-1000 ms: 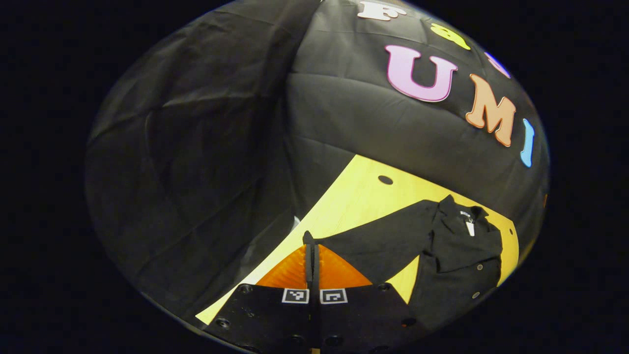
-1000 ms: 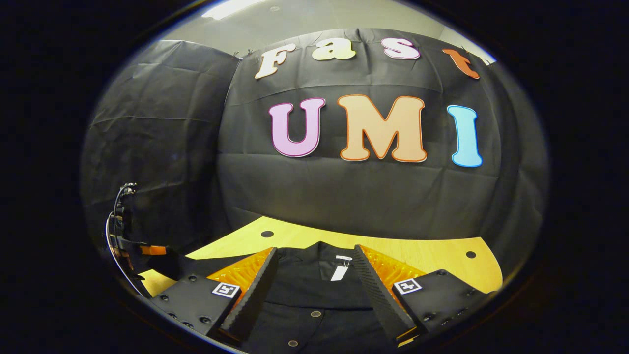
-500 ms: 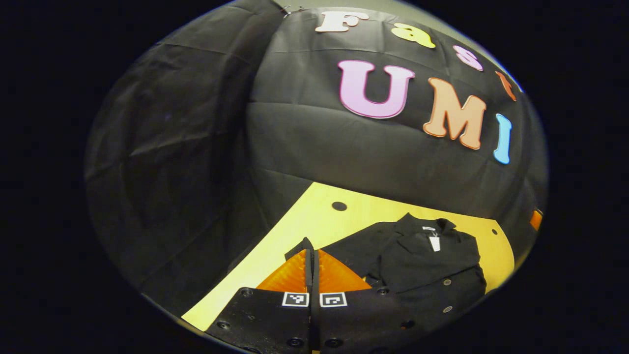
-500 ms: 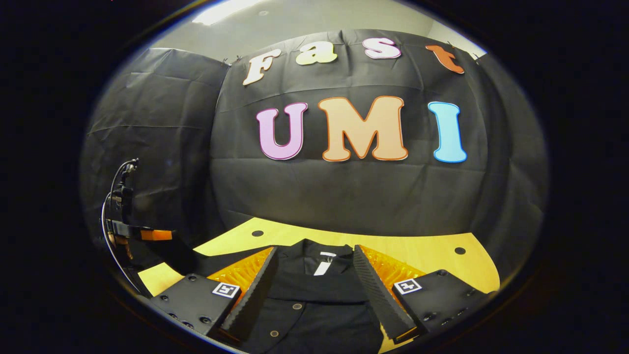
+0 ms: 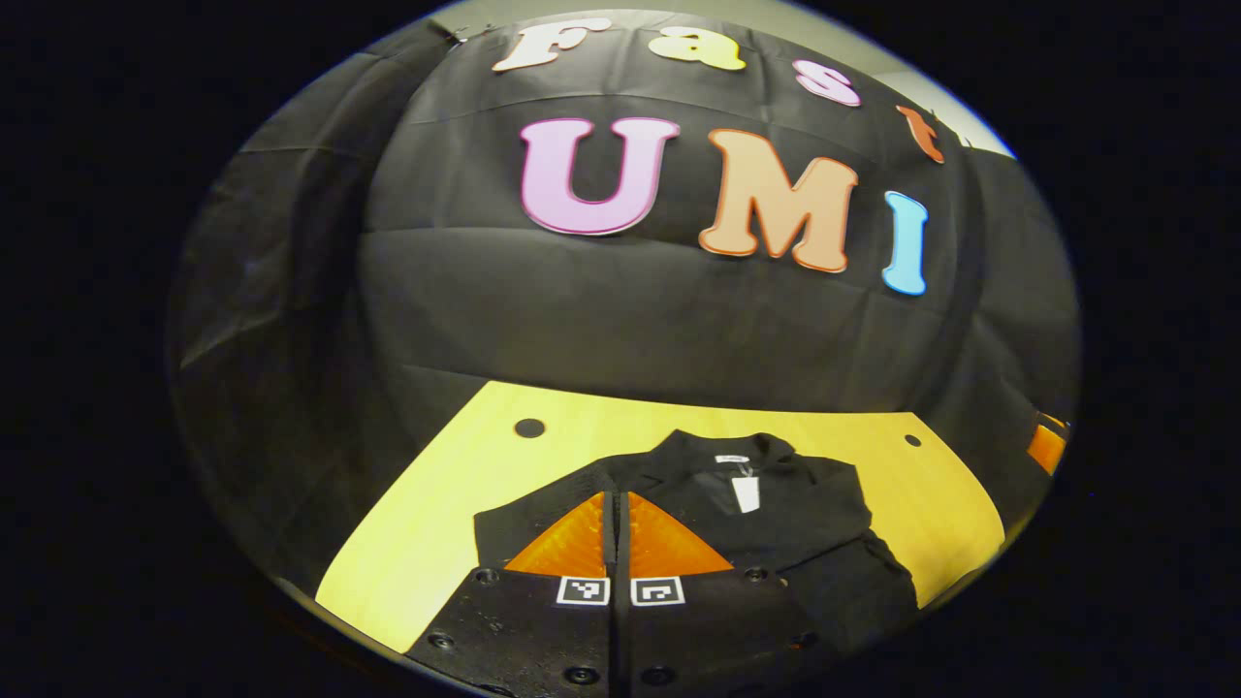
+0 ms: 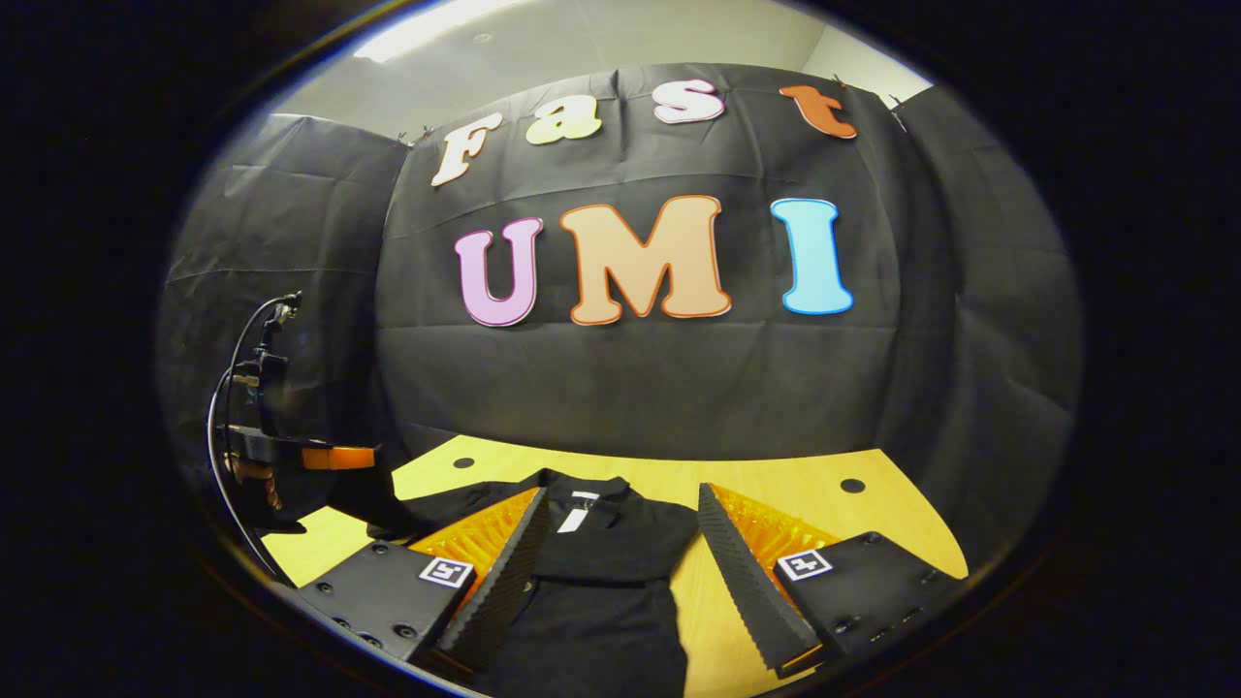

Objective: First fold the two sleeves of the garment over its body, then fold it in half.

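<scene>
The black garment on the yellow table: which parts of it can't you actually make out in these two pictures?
- Left gripper view: the left gripper covers part of the garment; whether cloth sits between its closed fingers is hidden.
- Right gripper view: the right gripper blocks the garment's sides; its hem is cut off at the bottom edge.
- The neck label is too small to read.

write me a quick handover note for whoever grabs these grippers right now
Left gripper: fingers closed together over the black shirt's left sleeve; a grip on the cloth can't be confirmed.
Right gripper: open, holding nothing, above the shirt's body.
Shirt lies collar-away on the yellow table; right sleeve looks already folded in.
Left: finish laying the left sleeve over the body, then fold in half.
</scene>
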`<act>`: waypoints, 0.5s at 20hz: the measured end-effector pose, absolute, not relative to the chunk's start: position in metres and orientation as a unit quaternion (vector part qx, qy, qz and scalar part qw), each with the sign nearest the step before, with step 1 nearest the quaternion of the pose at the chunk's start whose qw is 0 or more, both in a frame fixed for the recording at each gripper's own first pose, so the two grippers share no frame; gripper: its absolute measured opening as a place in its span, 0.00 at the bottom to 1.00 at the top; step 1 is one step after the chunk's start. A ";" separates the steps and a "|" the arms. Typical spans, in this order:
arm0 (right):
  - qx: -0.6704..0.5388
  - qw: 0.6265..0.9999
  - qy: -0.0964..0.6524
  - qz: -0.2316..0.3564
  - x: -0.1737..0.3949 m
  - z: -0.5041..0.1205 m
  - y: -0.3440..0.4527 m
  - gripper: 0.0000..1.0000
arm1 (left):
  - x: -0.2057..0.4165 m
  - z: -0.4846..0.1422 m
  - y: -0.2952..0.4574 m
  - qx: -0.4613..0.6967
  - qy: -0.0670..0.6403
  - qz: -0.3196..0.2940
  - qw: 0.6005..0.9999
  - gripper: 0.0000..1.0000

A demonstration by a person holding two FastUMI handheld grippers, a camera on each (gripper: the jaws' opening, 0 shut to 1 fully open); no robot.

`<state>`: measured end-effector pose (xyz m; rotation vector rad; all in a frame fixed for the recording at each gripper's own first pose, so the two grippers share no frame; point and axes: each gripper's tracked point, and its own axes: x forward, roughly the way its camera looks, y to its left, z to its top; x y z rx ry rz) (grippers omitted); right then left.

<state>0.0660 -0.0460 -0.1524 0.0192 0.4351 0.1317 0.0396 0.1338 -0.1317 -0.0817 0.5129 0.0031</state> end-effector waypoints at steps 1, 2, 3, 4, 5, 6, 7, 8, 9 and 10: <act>0.011 0.975 0.215 0.060 0.064 -0.153 -0.055 0.94 | 0.046 -0.134 0.119 -0.038 0.255 -0.009 0.966 0.00; 0.014 0.974 0.218 0.054 0.060 -0.154 -0.065 0.98 | 0.051 -0.137 0.105 -0.037 0.257 -0.017 0.966 0.00; 0.016 0.974 0.219 0.048 0.058 -0.154 -0.075 0.94 | 0.057 -0.141 0.090 -0.039 0.260 -0.028 0.964 0.00; 0.018 0.974 0.221 0.042 0.056 -0.154 -0.084 0.94 | 0.060 -0.145 0.077 -0.040 0.263 -0.035 0.963 0.00; 0.019 0.974 0.221 0.036 0.053 -0.154 -0.093 0.98 | 0.063 -0.150 0.064 -0.041 0.269 -0.042 0.961 0.00; 0.021 0.975 0.221 0.031 0.051 -0.154 -0.101 0.99 | 0.065 -0.154 0.054 -0.040 0.273 -0.049 0.960 0.00; 0.022 0.975 0.221 0.026 0.049 -0.154 -0.109 1.00 | 0.068 -0.158 0.043 -0.040 0.277 -0.055 0.958 0.00; 0.023 0.975 0.222 0.021 0.048 -0.154 -0.116 0.94 | 0.070 -0.162 0.033 -0.040 0.280 -0.062 0.957 0.00; 0.024 0.974 0.223 0.018 0.047 -0.155 -0.122 0.94 | 0.074 -0.166 0.023 -0.037 0.282 -0.067 0.956 0.00; 0.024 0.974 0.224 0.014 0.046 -0.156 -0.128 0.94 | 0.077 -0.170 0.014 -0.034 0.286 -0.074 0.955 0.00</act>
